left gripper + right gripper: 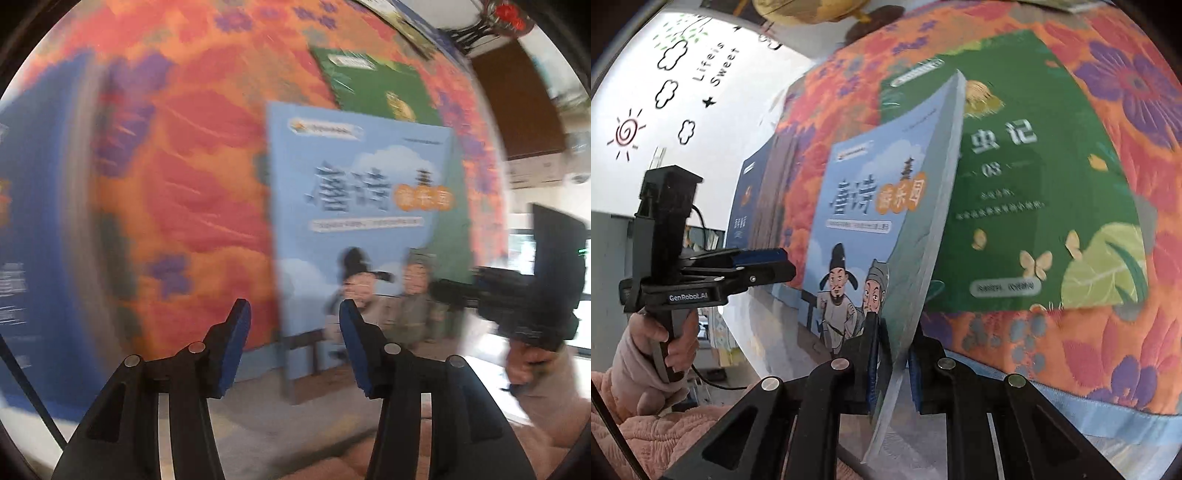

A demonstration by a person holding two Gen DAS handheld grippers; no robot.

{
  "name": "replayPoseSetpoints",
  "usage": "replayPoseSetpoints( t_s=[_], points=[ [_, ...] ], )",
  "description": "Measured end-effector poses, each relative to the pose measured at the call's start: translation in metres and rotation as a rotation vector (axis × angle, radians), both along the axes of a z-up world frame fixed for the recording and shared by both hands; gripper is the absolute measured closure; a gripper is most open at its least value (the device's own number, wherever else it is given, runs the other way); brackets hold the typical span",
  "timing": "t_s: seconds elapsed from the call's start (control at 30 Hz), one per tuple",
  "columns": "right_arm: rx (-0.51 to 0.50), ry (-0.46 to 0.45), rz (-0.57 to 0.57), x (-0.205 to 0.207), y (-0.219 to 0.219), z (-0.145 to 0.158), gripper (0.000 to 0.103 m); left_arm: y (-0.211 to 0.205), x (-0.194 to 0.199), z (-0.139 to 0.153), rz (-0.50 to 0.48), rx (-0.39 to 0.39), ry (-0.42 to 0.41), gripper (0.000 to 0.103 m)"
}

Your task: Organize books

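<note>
The left gripper [775,266] bears the white lettering "GenRobot.AI" on its black body, seen in the right wrist view, and the wall [701,110] behind it carries a decal reading "Life is Sweet" among drawn clouds and a spiral sun. The light blue book [864,221] has large Chinese title characters, part of them in an orange badge, above two cartoon men in old-style hats. The green book [1034,184] shows white Chinese characters, the number "03", and butterflies and leaves; its small print is too blurred to read.

The light blue book stands on edge, tilted, with its lower corner between the pads of the right gripper [892,354] — the jaws are pressed narrow on it, one blue pad on each cover. The green book lies flat on the orange floral quilt [1108,350] just behind the held book. A dark blue book [746,199] stands further left, past the left gripper.

In the left wrist view the left gripper [295,314] has its jaws moderately apart with nothing between them — its right pad overlaps the front of the light blue book [354,192], though whether it touches cannot be told. A hand in a pink sleeve [668,339] holds its handle.
</note>
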State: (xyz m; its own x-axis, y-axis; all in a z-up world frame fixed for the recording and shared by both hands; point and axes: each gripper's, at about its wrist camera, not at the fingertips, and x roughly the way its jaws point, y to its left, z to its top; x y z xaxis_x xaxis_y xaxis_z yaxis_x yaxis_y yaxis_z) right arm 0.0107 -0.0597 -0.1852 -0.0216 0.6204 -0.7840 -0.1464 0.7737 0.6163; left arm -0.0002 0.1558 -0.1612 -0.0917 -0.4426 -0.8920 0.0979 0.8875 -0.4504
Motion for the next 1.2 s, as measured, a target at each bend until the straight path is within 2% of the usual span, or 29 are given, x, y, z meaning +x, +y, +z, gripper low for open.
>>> replayPoseSetpoints(
  t_s=[0.07,0.1,0.17,0.23,0.27,0.33,0.37,0.4,0.43,0.57,0.7,0.8,0.97,1.2],
  points=[
    [-0.002,0.019,-0.009,0.002,0.000,-0.005,0.086,-0.005,0.004,-0.013,-0.005,0.008,0.025,0.056],
    [-0.001,0.032,-0.018,0.005,0.002,-0.009,0.085,-0.006,0.004,-0.013,-0.001,-0.014,0.016,0.050],
    [0.021,0.061,-0.038,0.007,-0.001,-0.018,0.083,-0.007,0.006,-0.014,-0.004,-0.056,0.015,0.045],
    [0.066,0.089,-0.062,0.009,-0.007,-0.026,0.083,-0.006,0.007,-0.015,-0.030,-0.121,0.003,0.033],
    [0.081,0.094,-0.064,0.010,-0.008,-0.027,0.083,-0.004,0.007,-0.016,-0.032,-0.151,-0.008,0.033],
    [0.100,0.092,-0.061,0.011,-0.009,-0.029,0.083,-0.002,0.007,-0.014,-0.025,-0.188,-0.013,0.036],
    [0.111,0.095,-0.066,0.011,-0.010,-0.031,0.083,0.000,0.007,-0.014,-0.022,-0.188,-0.023,0.042],
    [0.122,0.100,-0.072,0.011,-0.011,-0.032,0.083,0.001,0.007,-0.013,-0.020,-0.173,-0.037,0.055],
    [0.124,0.100,-0.076,0.011,-0.012,-0.033,0.083,-0.002,0.006,-0.011,-0.027,-0.142,-0.046,0.056],
    [0.042,0.038,-0.040,0.006,-0.005,-0.020,0.083,-0.018,0.004,0.008,-0.069,-0.051,-0.127,0.056],
    [0.054,-0.018,-0.048,-0.002,-0.002,0.002,0.084,-0.021,0.003,0.037,-0.074,-0.112,-0.170,0.056],
    [0.011,-0.082,-0.028,-0.009,0.004,0.021,0.084,-0.027,-0.002,0.054,-0.124,-0.076,-0.213,0.056],
    [-0.013,-0.134,-0.009,-0.014,0.005,0.046,0.084,-0.021,-0.004,0.072,-0.110,-0.114,-0.227,0.056],
    [-0.049,-0.195,0.027,-0.017,0.023,0.069,0.084,-0.015,-0.008,0.078,-0.120,-0.067,-0.259,0.056]
  ],
)
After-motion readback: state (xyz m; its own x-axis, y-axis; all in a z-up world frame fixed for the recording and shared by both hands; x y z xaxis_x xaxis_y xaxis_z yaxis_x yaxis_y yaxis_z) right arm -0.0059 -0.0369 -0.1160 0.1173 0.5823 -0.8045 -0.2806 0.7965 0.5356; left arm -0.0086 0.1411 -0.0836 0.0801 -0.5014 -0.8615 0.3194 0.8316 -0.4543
